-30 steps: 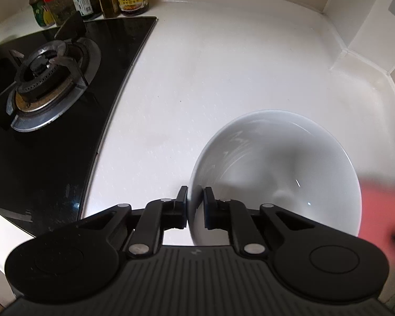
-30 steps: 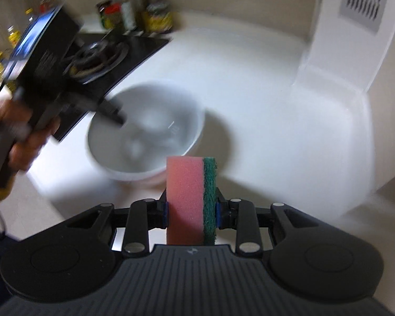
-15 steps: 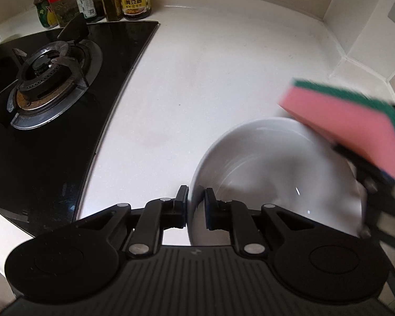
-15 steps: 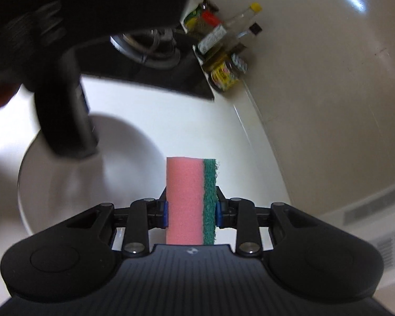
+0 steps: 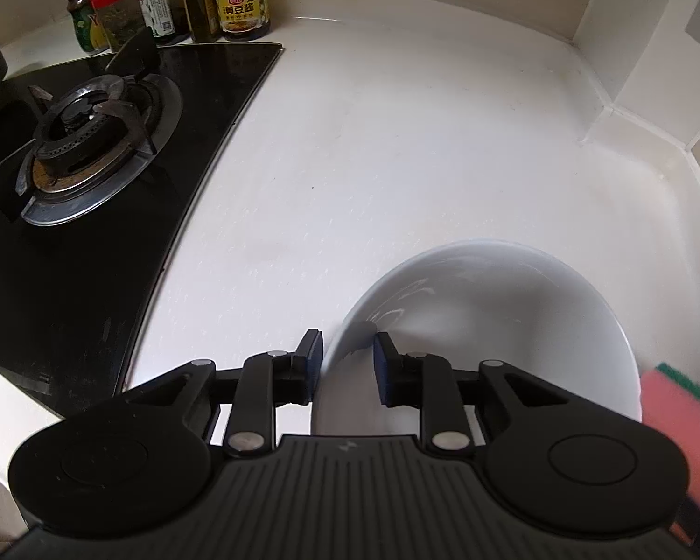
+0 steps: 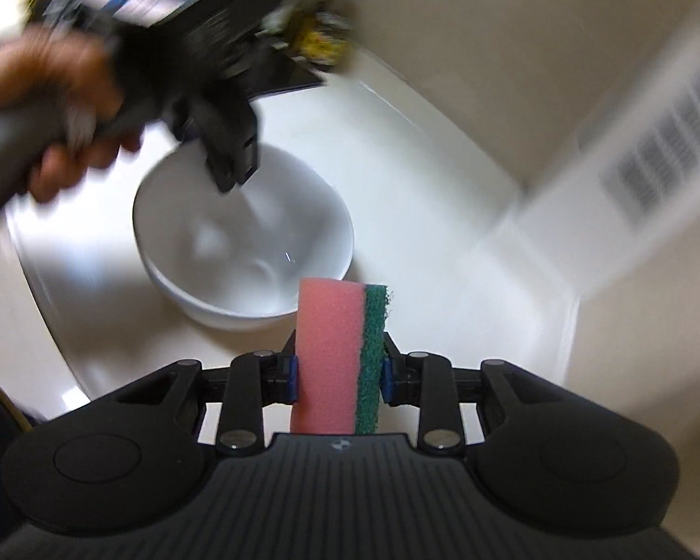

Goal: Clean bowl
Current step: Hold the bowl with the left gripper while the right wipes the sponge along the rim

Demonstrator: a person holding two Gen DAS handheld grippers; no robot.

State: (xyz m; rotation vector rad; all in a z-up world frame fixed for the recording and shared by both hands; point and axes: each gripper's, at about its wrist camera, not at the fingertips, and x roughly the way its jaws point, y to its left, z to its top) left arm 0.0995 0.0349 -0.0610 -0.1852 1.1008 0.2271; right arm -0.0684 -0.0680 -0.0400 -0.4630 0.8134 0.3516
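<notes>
The left gripper [image 5: 347, 364] has the bowl [image 5: 513, 308] by its rim, one pad outside the wall and one inside, jaws narrowed down to the thickness of the wall between them. In the left wrist view the bowl sits at about four o'clock, resting on the white counter [image 5: 396, 140], its inside bare and glossy. Up at ten o'clock is the stove [image 5: 84, 140] with its burner, and at eleven o'clock a cluster of jars [image 5: 172, 4] stands against the wall.

Over to the right wrist view: the right gripper [image 6: 339, 373] is clamped on the sponge [image 6: 336, 359], pink foam on the left, green scrub layer on the right, standing upright between the pads. The sponge is outside the bowl [image 6: 242, 242], just this side of the near rim, which lies at about eleven o'clock from it. A hand [image 6: 46, 107], blurred, holds the left gripper [image 6: 231, 158] at ten o'clock, its tip down on the far rim. In the left wrist view the sponge [image 5: 681, 420] peeks in at four o'clock, beside the bowl.
</notes>
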